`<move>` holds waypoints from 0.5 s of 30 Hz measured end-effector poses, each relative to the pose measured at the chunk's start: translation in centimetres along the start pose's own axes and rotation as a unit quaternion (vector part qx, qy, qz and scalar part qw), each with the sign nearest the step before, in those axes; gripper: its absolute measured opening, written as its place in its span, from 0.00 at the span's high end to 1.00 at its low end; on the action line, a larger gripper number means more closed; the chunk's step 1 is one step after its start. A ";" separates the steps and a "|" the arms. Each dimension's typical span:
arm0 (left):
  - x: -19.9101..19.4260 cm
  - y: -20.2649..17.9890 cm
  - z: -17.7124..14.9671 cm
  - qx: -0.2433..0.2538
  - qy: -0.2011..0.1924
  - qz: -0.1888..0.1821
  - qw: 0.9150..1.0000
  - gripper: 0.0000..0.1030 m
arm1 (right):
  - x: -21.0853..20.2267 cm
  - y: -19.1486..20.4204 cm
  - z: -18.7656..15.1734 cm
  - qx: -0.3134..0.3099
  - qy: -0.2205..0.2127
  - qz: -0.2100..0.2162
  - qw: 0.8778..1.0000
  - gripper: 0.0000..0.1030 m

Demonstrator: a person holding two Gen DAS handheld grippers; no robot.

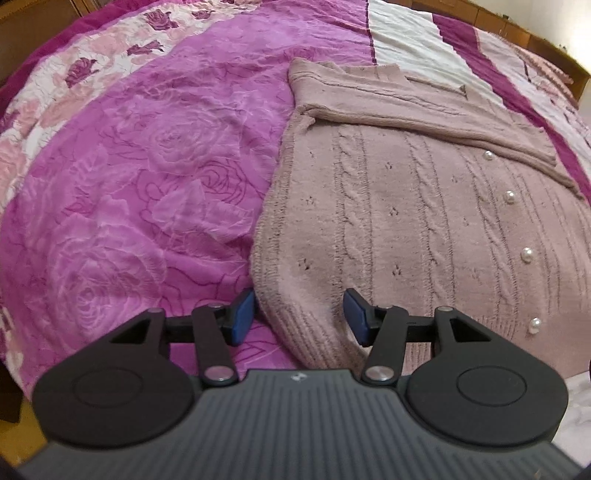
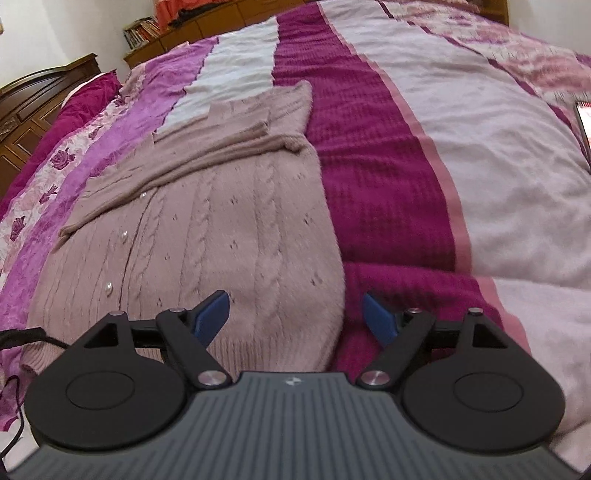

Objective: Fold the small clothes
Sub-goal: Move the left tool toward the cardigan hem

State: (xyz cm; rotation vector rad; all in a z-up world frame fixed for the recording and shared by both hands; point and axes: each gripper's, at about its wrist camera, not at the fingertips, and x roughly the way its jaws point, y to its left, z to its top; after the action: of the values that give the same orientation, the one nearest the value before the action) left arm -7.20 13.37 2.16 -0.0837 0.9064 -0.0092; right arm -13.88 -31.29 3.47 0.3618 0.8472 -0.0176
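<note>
1. Soft, even indoor light falls on the bedspread (image 1: 147,155), without glare.
2. The right wrist view is blurred right of the cardigan (image 2: 207,236).
3. Both views bend strongly at the edges.

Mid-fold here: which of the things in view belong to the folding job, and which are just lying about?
Part of the job:
- pink knitted cardigan, sleeves already folded across it
- left gripper, open at its hem corner
- right gripper, open at the other hem corner

Lying about:
- bedspread
- phone
- books
- black cable
</note>
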 end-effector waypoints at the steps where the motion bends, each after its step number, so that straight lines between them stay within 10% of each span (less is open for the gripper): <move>1: 0.1 0.0 0.0 -0.001 0.000 -0.006 1.000 0.47 | 0.0 -0.2 -0.1 0.001 0.004 0.001 1.000 0.18; 15: 0.5 0.2 0.0 -0.002 0.023 -0.062 0.998 0.43 | 2.2 1.5 -0.6 -0.049 0.058 0.054 0.996 0.18</move>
State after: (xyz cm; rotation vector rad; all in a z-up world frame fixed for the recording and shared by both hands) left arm -6.90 13.50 1.72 -0.1447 0.9456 -0.1255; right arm -12.62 -29.39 1.92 0.3181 0.9384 0.1462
